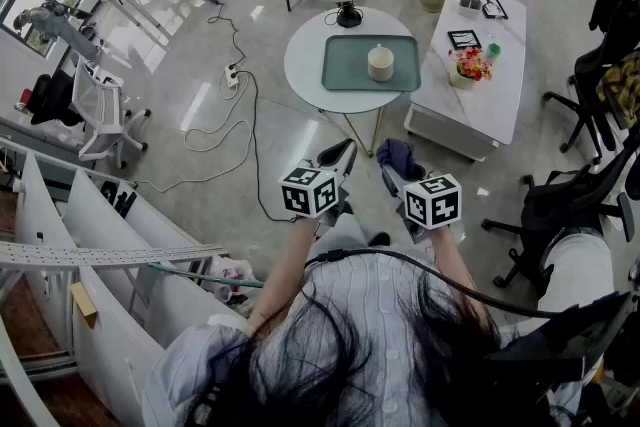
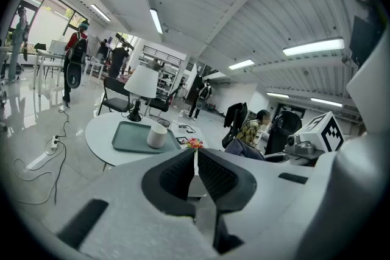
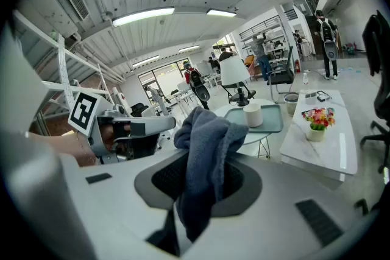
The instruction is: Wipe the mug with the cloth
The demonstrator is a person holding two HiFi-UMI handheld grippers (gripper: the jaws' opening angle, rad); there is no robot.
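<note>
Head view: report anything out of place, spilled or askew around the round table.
Nothing is spilled: the mug stands upright on the tray. The one untidy thing is the cable, which sprawls in loose loops over the floor from the power strip beside the round table.

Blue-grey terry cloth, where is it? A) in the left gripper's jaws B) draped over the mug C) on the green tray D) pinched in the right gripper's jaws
D: the right gripper view shows the blue-grey terry cloth pinched between the jaws of the right gripper, bunched up above them.
</note>
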